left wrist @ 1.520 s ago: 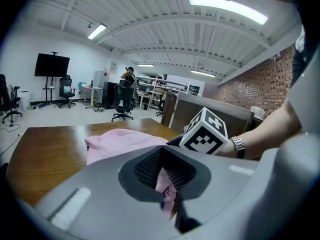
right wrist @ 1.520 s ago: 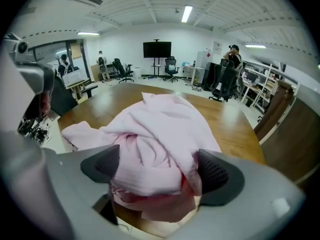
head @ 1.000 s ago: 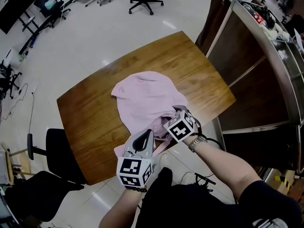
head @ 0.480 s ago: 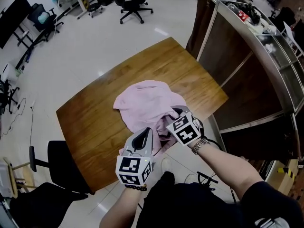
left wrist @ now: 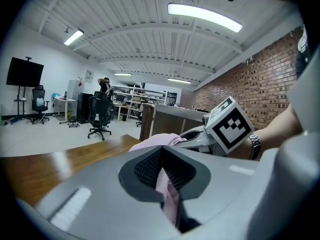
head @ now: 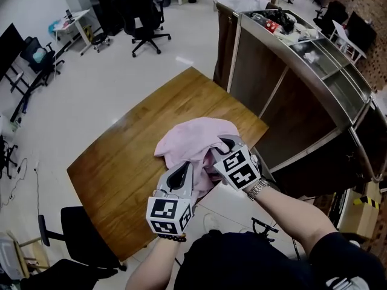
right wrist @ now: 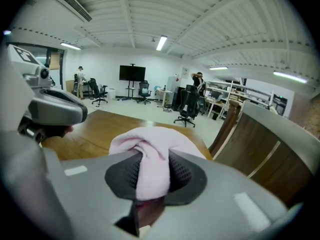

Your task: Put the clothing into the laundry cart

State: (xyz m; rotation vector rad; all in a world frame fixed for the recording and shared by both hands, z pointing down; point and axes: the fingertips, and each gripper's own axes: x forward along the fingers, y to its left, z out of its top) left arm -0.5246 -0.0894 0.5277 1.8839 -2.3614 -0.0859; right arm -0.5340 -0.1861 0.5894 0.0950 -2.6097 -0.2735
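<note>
A pink garment (head: 195, 139) lies bunched on the near right part of the wooden table (head: 121, 162), and both grippers hold its near edge. My left gripper (head: 183, 174) is shut on a thin fold of the pink cloth (left wrist: 166, 186). My right gripper (head: 225, 144) is shut on a thick bunch of the same garment (right wrist: 150, 151), which bulges above the jaws. The two grippers are close together, side by side, over the table's near edge. A big cart with brown walls and a metal rim (head: 275, 77) stands just right of the table.
Small items lie on top of the cart (head: 284, 26). Black office chairs stand on the floor beyond the table (head: 142, 17) and near its left corner (head: 84, 234). In the right gripper view, the cart's brown wall (right wrist: 260, 144) rises close on the right.
The garment has been gathered into a tighter heap and pulled toward the near right edge of the table. Both grippers have shifted a little to the right with it, nearer the cart.
</note>
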